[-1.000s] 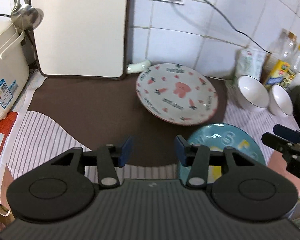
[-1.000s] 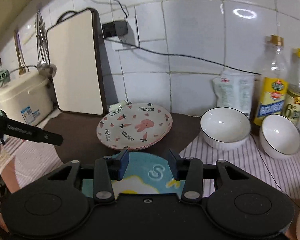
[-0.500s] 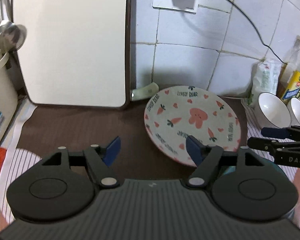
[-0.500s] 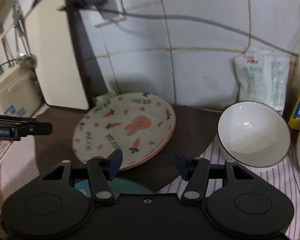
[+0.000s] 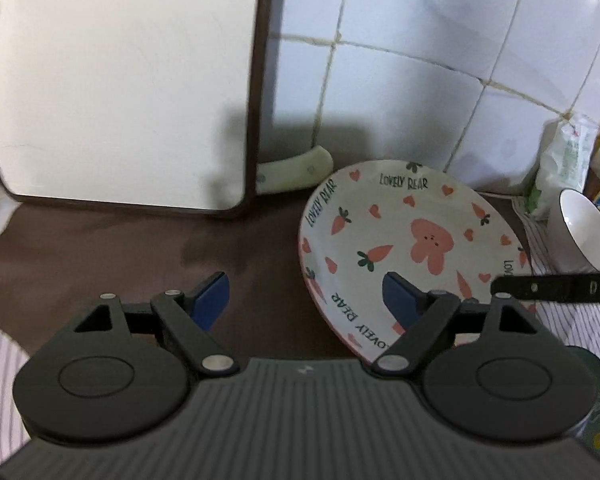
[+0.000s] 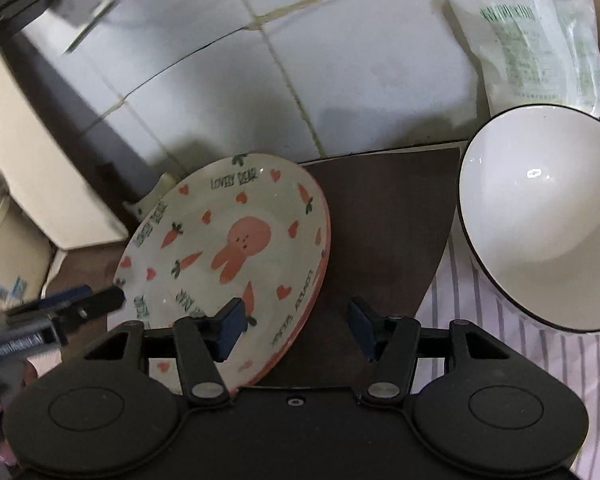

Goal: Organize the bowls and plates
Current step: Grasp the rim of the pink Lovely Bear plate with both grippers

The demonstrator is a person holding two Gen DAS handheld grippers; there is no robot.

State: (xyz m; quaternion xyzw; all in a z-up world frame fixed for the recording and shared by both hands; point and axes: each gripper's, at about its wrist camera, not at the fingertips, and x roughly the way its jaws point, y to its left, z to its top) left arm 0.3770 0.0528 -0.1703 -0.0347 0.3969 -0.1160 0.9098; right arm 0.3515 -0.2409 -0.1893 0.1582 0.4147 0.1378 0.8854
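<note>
The plate (image 5: pixel 412 240) lies on the brown mat (image 5: pixel 112 252) close to the tiled wall (image 5: pixel 400 92), between the cutting board (image 5: pixel 116 80) and the white bowl (image 6: pixel 540 220). It is white with a pink rim, printed with a pink rabbit, carrots and hearts, and the words "LOVELY BEAR" run several times round its border.

The left gripper (image 5: pixel 306 300) straddles the plate's near left edge: its jaws stand wide and have just been opening, one blue pad over the mat, the other over the plate's face, neither pressing on it. The right gripper (image 6: pixel 296 328) straddles the plate's right edge in the same way, jaws about half apart, gripping nothing. In the left view the right gripper's finger crosses the frame with the letters "DAS" legible; in the right view the left gripper's side bears a label too blurred to read surely.

The bowl has a dark rim line and sits on striped cloth (image 6: pixel 500 340). Behind it a pouch (image 6: pixel 532 36) with red and green print leans on the wall; its text is unreadable. A pale handle (image 5: pixel 296 172) lies behind the board.
</note>
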